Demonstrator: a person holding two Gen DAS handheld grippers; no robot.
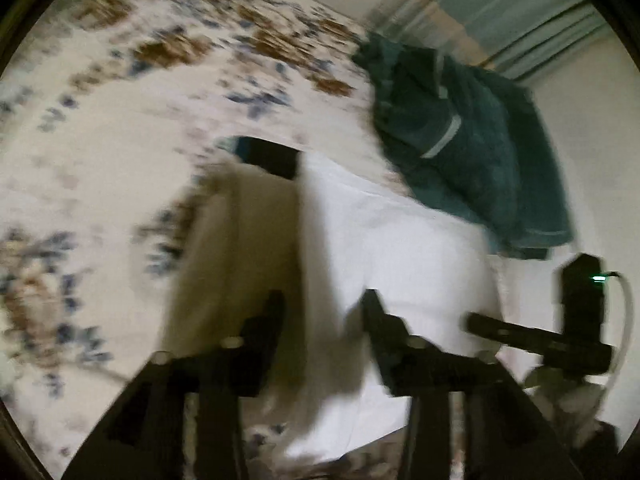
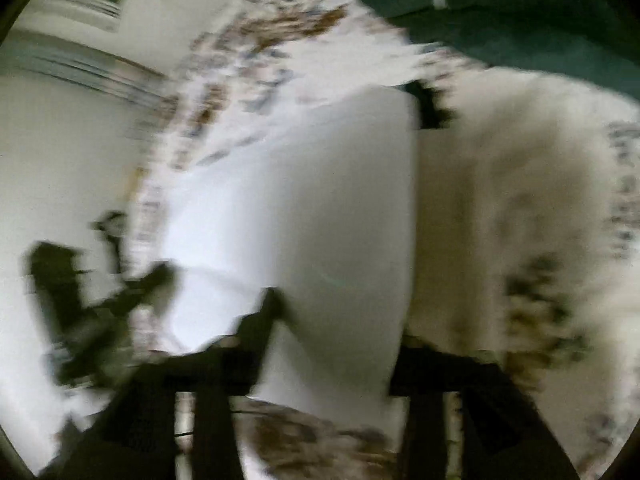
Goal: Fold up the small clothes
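Bed (image 1: 120, 152) covered by a pale sheet with brown and blue floral print. A white garment (image 1: 400, 240) lies flat on it. A dark green towel (image 1: 460, 152) lies crumpled just beyond, at the bed's edge.

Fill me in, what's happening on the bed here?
A person with a gripper in each hand is folding a white garment on a floral bedsheet. Both the left gripper and right gripper hang open over it, holding nothing. A crumpled green towel lies beside the garment. The frames are blurred.
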